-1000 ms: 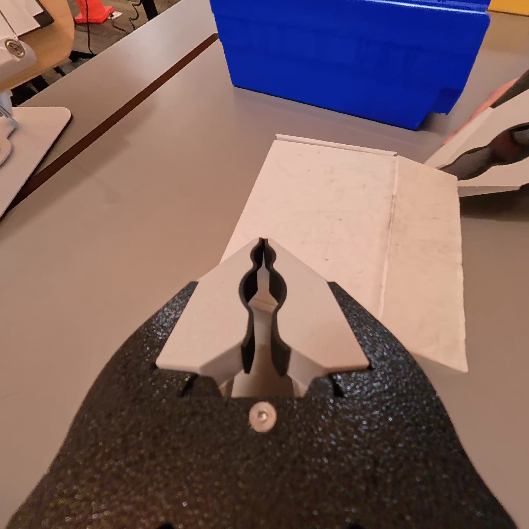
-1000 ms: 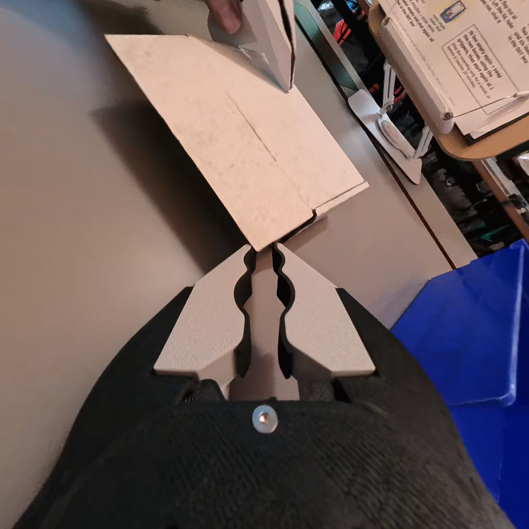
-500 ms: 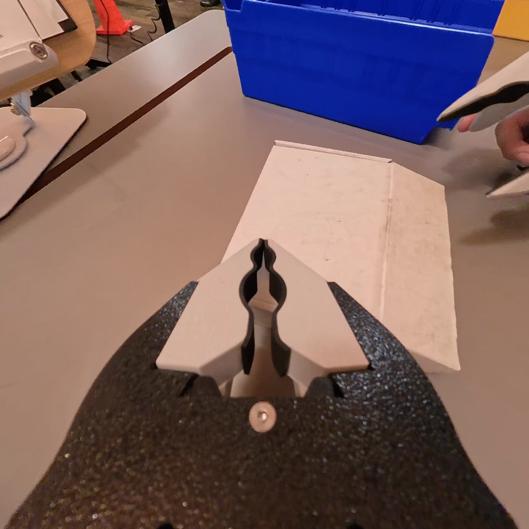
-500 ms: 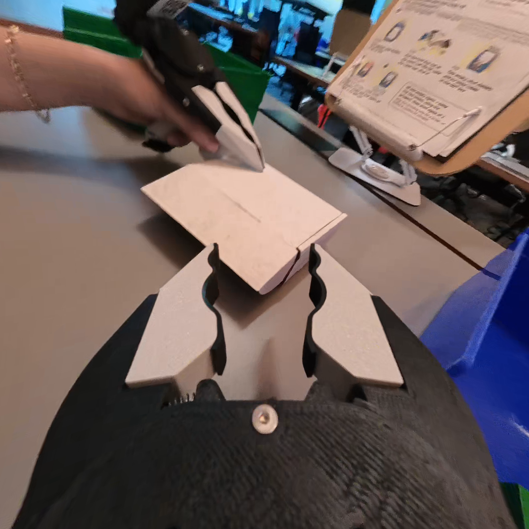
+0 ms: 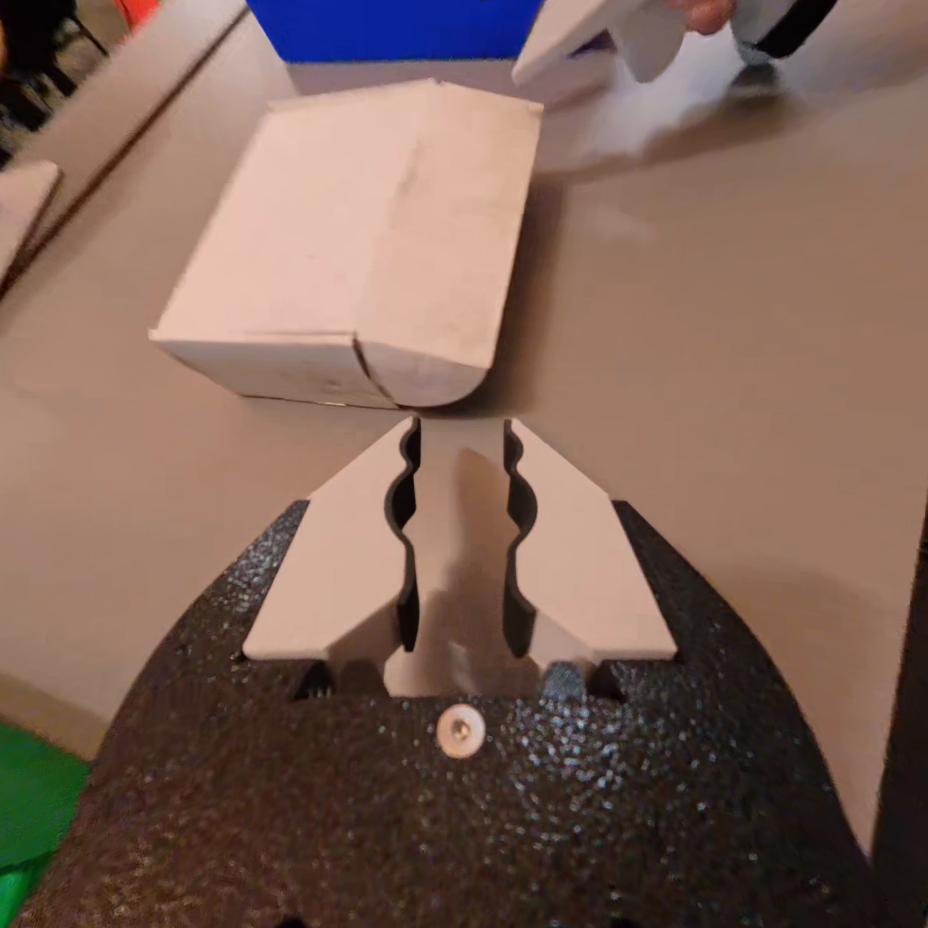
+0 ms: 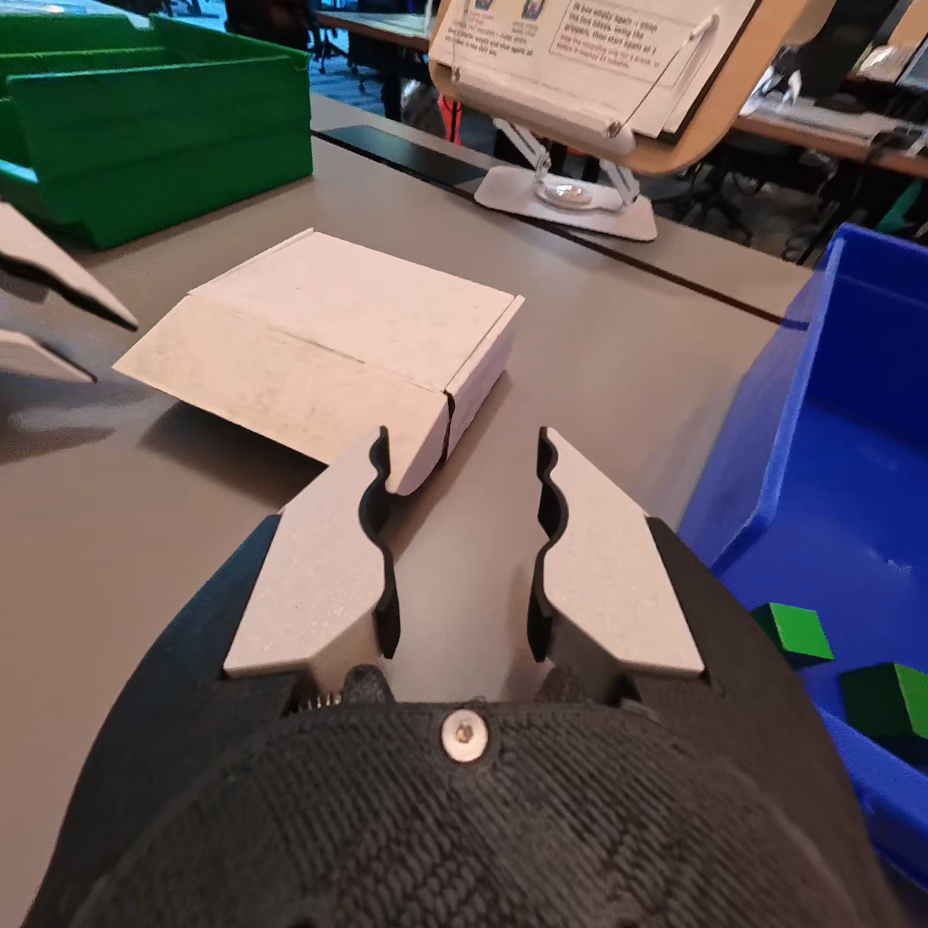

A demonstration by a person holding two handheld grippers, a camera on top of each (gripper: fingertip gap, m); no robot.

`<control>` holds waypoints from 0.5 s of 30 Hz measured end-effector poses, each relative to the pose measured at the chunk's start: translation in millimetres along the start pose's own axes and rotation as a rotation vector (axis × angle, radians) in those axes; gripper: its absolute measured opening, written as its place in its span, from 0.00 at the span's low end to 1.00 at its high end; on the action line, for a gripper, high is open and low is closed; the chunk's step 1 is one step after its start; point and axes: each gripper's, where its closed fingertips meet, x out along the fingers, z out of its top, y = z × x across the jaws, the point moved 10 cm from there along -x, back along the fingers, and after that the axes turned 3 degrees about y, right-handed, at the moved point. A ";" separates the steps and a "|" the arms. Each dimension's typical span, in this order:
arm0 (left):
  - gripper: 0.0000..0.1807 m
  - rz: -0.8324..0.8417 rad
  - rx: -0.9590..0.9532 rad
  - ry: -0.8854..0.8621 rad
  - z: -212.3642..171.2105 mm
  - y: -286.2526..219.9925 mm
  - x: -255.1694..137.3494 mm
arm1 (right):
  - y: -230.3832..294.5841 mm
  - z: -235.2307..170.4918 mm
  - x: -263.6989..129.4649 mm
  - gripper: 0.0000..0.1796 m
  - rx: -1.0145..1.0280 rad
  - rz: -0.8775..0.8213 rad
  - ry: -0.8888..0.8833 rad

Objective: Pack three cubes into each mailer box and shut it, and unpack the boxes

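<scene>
Mailer box (image 6: 346,346) of white cardboard lies flat on a grey table (image 6: 125,577), lid folded down, its front flap angled loosely outward rather than tucked in. In the left wrist view the same box (image 5: 346,241) sits just ahead of the left gripper (image 5: 459,427), whose jaws are spread with bare table between them; the fingertips are near the box's rounded side flap but not touching it.

In the right wrist view the right gripper (image 6: 462,437) is also spread wide and grips nothing. Its left finger (image 6: 321,562) overlaps the box's near corner in the picture; whether they touch cannot be told.

To the right of this gripper stands a blue bin (image 6: 828,452) holding two green cubes (image 6: 798,632). A green bin (image 6: 165,120) stands at the far left of the table. Beyond the box, a document stand (image 6: 577,150) holds printed pages. The left view is blurred, and the right gripper shows at its top right edge.
</scene>
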 end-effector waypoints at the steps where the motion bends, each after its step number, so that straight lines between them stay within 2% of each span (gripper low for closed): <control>1: 0.17 0.001 -0.006 0.022 -0.1 -4.7 2.5 | 1.2 -0.7 0.4 0.32 0.005 0.015 0.018; 4: 0.20 -0.018 -0.074 0.042 2.7 -9.7 10.0 | 5.9 -3.6 2.2 0.31 0.004 0.045 0.081; 9: 0.31 -0.134 -0.490 0.007 10.4 -0.4 13.6 | 9.2 -5.2 3.1 0.27 0.082 0.082 0.139; 11: 0.31 -0.127 -0.589 -0.026 13.0 2.9 13.4 | 6.7 -5.4 5.7 0.28 0.133 0.096 0.148; 15: 0.29 -0.088 -0.651 -0.025 16.1 3.5 16.5 | 4.8 -3.6 14.8 0.24 0.243 0.171 0.150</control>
